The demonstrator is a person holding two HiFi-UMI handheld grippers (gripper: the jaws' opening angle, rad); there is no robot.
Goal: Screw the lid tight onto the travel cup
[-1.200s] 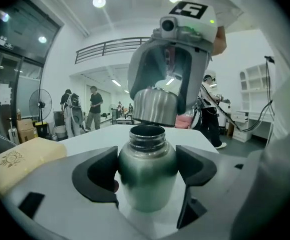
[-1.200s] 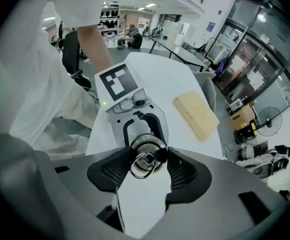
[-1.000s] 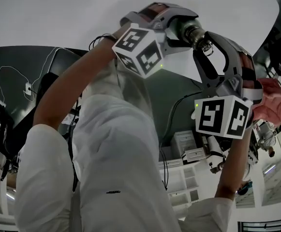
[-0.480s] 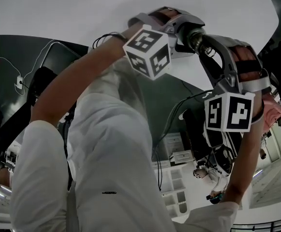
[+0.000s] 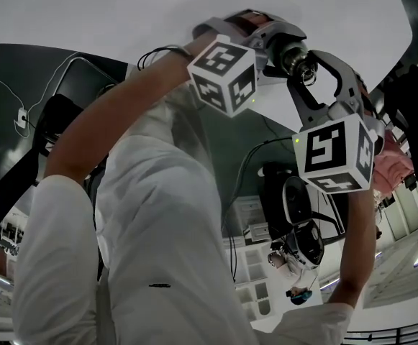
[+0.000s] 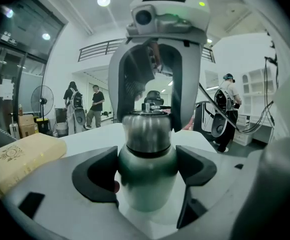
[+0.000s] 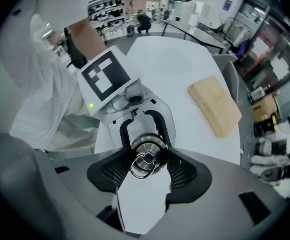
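A steel travel cup [image 6: 147, 184] with a dark body stands between the black jaws of my left gripper [image 6: 145, 171], which is shut on its body. Its silver lid [image 6: 147, 129] sits on top. My right gripper [image 7: 147, 159] points straight down over it, and its ribbed pads [image 7: 184, 173] press the lid [image 7: 145, 146] from both sides; the ring handle lies on top. In the head view the cup [image 5: 295, 52] shows near the top, between the left marker cube [image 5: 224, 75] and the right marker cube [image 5: 332, 153].
A white round table [image 7: 169, 69] lies under the cup, with a pale wooden block [image 7: 215, 105] on it to one side. People [image 6: 95, 104] stand in the far room. My white-sleeved arms [image 5: 158, 214] fill most of the head view.
The right gripper has rolled about the lid, so its marker cube now shows other faces and sits a little lower. The left gripper and the cup kept still.
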